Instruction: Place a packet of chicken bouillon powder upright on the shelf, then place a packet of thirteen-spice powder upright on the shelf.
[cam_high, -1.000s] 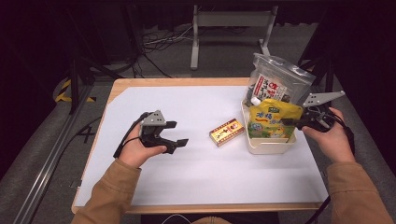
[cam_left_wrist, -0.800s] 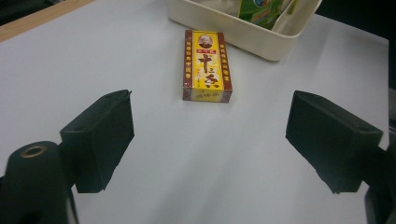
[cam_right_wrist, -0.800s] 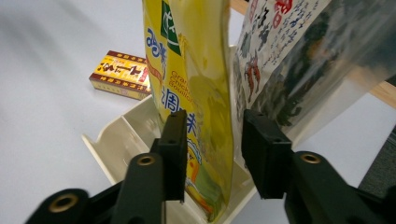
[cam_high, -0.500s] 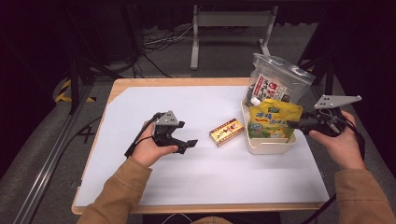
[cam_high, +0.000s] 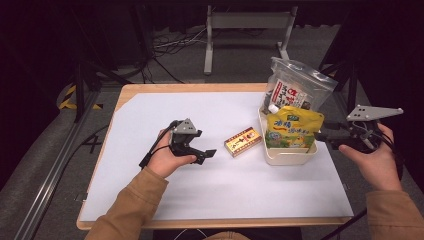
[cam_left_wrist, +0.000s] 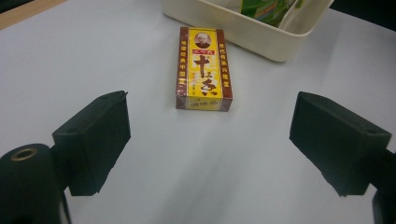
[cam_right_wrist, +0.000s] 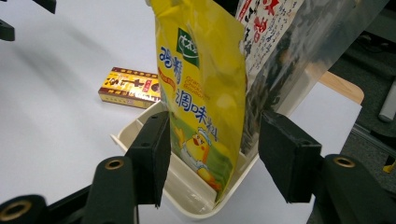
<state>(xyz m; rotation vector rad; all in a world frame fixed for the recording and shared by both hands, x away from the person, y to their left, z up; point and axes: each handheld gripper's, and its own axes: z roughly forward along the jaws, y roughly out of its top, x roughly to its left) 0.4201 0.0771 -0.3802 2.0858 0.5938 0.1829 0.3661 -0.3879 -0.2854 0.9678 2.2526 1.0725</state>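
High view: yellow box (cam_high: 242, 141) lies flat, just beside tub's rim (cam_high: 280, 156).

Take the tub (cam_high: 287, 156) as your landmark, near the table's (cam_high: 150, 90) right edge in the high view. In it your seasoning pouch (cam_high: 292, 129) stands upright at the front, with the clear snack bag (cam_high: 296, 90) just behind it. The small box (cam_high: 242, 141) lies flat on the table just left of the tub, apart from it. Your left gripper (cam_high: 207, 154) sits left of that box; your right gripper (cam_high: 322, 136) is just right of the tub.
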